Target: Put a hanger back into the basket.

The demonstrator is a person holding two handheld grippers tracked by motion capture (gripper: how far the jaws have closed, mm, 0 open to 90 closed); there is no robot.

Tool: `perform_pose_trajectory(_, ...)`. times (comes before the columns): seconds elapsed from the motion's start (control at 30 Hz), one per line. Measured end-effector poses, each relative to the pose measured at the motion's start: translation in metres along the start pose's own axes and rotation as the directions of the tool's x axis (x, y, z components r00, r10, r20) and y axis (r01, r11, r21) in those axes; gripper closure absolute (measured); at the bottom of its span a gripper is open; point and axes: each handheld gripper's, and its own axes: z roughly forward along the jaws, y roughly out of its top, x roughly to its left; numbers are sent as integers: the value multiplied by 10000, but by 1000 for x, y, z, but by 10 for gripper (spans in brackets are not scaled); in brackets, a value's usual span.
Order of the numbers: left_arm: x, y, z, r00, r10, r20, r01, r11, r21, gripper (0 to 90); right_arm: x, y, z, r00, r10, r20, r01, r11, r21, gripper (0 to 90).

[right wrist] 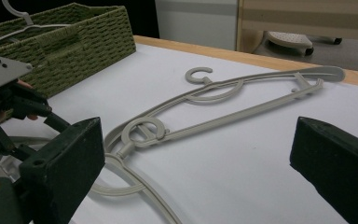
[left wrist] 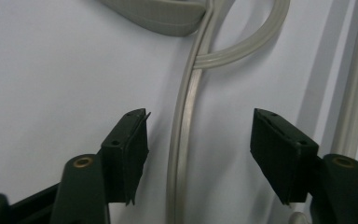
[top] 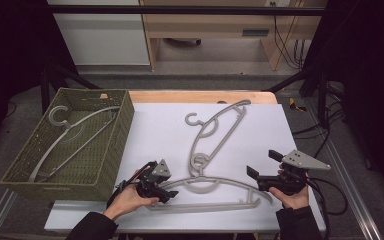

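Where the person's left hand lowers the left hand-held gripper onto the near hanger, the jaws stand partly apart with the hanger's thin grey arm running between them; neither pad touches it, so nothing is yet held. That near hanger lies flat on the white surface at the front, between the two hands; its hook end rests against the lower loop of a second grey hanger, which stretches diagonally toward the far edge. The right hand-held gripper hovers just beside the near hanger's right end; its jaws gape wide and hold nothing, as the right gripper view confirms. A woven green basket sits at the left edge of the surface; a third hanger lies inside it, hook toward the far wall.
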Motion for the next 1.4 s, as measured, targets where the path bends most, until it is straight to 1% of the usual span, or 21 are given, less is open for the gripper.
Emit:
perform_pose_trajectory(0.07, -1, 1, 2, 9999, 157, -23, -157, 9997, 190, 400, 0, 0, 0, 10000, 2, -7, -2, 10000, 12, 33)
perform_pose_trajectory(0.17, -1, 2, 5, 9998, 209, -58, -208, 9996, 190, 447, 0, 0, 0, 10000, 2, -18, -2, 10000, 13, 33)
perform_pose_trajectory(0.2, -1, 3, 5, 9997, 250, -70, -248, 9993, 262, 462, 0, 0, 0, 10000, 1, -18, -1, 10000, 15, 33)
perform_pose_trajectory(0.23, -1, 4, 6, 9997, 220, -43, -219, 9995, 242, 477, 0, 0, 0, 10000, 8, -18, -8, 10000, 24, 33)
perform_pose_trajectory(0.3, -1, 6, 7, 9994, 301, -146, -297, 9992, 280, 505, 0, 0, 1, 10000, 11, -21, -11, 10000, 34, 33)
perform_pose_trajectory(0.43, 1, 10, 10, 9997, 236, -47, -233, 9984, 515, 579, 0, 0, 1, 10000, 8, -37, -8, 10000, 45, 33)
perform_pose_trajectory(0.47, 1, 11, 10, 9998, 201, -9, -200, 9986, 498, 594, 0, 0, 1, 10000, 12, -43, -12, 10000, 48, 33)
perform_pose_trajectory(0.57, 1, 13, 11, 9996, 280, -72, -276, 9978, 602, 644, 0, 0, 1, 10000, 15, -47, -15, 10000, 53, 33)
perform_pose_trajectory(0.67, 2, 15, 11, 9998, 140, -145, -129, 9973, 728, 689, 0, 0, 1, 10000, 12, -45, -12, 10000, 43, 33)
perform_pose_trajectory(0.73, 3, 16, 11, 9998, 123, -175, -107, 9961, 874, 712, 0, 0, 1, 10000, 21, -57, -21, 10000, 52, 33)
perform_pose_trajectory(0.77, 3, 16, 12, 9999, -19, -153, 32, 9966, 828, 723, 0, 0, 1, 10000, 23, -59, -23, 10000, 53, 33)
perform_pose_trajectory(0.8, 4, 17, 12, 9999, -19, -158, 33, 9957, 922, 731, 0, 0, 1, 10000, 21, -60, -21, 10000, 58, 33)
perform_pose_trajectory(0.87, 4, 18, 12, 9997, -143, -193, 163, 9942, 1067, 755, 1, 0, 1, 10000, 36, -76, -36, 10000, 67, 33)
perform_pose_trajectory(0.93, 5, 20, 12, 9995, -148, -262, 179, 9923, 1227, 768, 0, 0, 1, 10000, 23, -67, -23, 10000, 58, 33)
perform_pose_trajectory(1.0, 2, 21, 12, 9993, 65, -368, -16, 9912, 1324, 774, 0, 0, 1, 10000, 33, -61, -33, 10000, 57, 33)
perform_pose_trajectory(1.07, 0, 21, 11, 9989, 253, -387, -199, 9906, 1351, 784, 0, 0, 0, 10000, 48, -76, -47, 10000, 66, 33)
perform_pose_trajectory(1.1, -1, 21, 11, 9987, 411, -295, -366, 9898, 1378, 790, 0, 0, 0, 10000, 46, -86, -46, 10000, 66, 33)
perform_pose_trajectory(1.2, -5, 22, 11, 9980, 628, -116, -607, 9895, 1310, 810, 0, 0, 1, 10000, 31, -84, -30, 10000, 80, 33)
perform_pose_trajectory(1.27, -9, 23, 12, 9972, 727, -155, -701, 9894, 1275, 815, 0, 0, 1, 10000, 28, -90, -28, 10000, 73, 33)
perform_pose_trajectory(1.3, -10, 23, 11, 9972, 740, -105, -722, 9899, 1216, 816, 0, 0, 1, 9999, 45, -105, -44, 10000, 75, 33)
perform_pose_trajectory(1.4, -11, 23, 8, 9977, 674, -67, -665, 9931, 969, 817, 0, 0, 0, 10000, 33, -89, -32, 10000, 45, 32)
